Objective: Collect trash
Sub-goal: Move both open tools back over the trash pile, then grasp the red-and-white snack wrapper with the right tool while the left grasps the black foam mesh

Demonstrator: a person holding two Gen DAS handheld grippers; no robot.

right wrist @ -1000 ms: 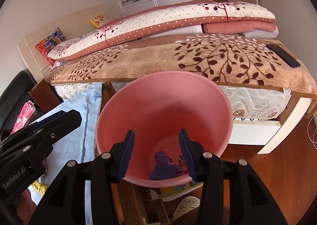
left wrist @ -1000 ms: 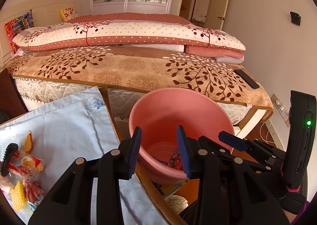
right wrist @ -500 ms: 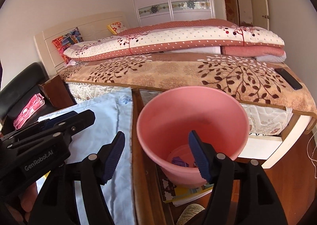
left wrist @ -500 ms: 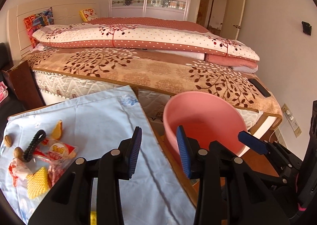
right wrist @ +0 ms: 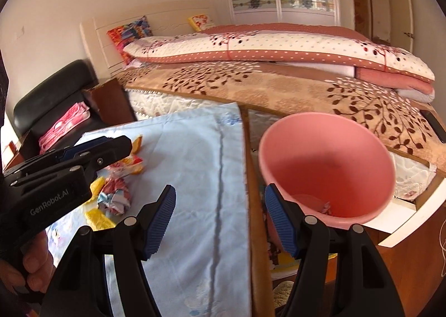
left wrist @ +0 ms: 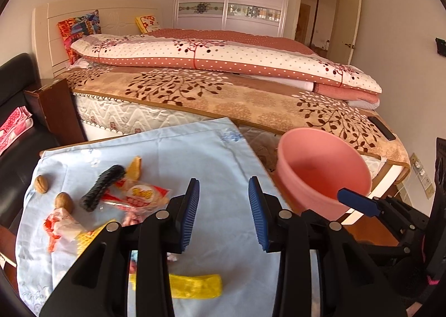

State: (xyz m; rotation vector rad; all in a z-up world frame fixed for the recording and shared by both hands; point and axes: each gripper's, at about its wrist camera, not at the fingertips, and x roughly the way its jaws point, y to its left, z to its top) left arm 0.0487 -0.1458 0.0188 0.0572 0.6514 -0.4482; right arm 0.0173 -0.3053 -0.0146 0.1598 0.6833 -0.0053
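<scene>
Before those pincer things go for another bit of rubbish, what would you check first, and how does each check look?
1. Left gripper jaws empty: ok, nothing between them.
2. Right gripper jaws empty: ok, open, nothing between them.
3. Trash left on the blue cloth: ok, snack wrapper, yellow wrapper, walnuts lie there.
4. Pink bucket upright beside the table: ok.
5. Room in the bucket: ok, only scraps at the bottom.
6. Whether the black comb counts as trash: cannot tell.
</scene>
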